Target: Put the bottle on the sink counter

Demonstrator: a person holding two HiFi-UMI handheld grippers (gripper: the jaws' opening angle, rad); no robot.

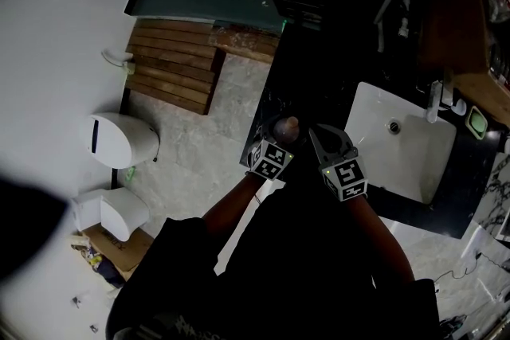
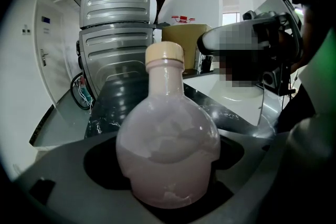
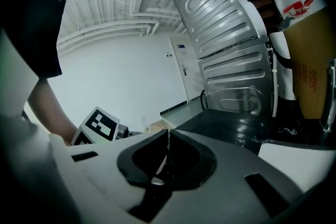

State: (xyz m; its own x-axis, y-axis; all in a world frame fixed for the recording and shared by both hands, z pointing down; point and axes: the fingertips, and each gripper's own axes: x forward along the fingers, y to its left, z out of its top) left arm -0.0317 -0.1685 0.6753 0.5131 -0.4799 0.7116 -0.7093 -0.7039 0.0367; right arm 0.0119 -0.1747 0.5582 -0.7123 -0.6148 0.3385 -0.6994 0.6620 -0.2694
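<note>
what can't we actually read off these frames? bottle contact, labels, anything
- Base of the bottle: left gripper view, hidden by the left gripper's own jaws. Cannot tell whether it touches the counter.
- Bottle body: head view, too dark and small; only its top shows.
- Red print on the cardboard box: right gripper view, cut off by the right edge and too blurred to read.

Wooden slat mat [image 1: 171, 66] on grey stone floor [image 1: 215, 147]; white rounded fixture [image 1: 119, 139] near mat's lower left corner; green tray [image 1: 476, 122] far right; two ribbed metal panels [image 2: 116, 23] stacked; cardboard box [image 2: 184, 39] just beside; white door [image 2: 44, 55] left.
</note>
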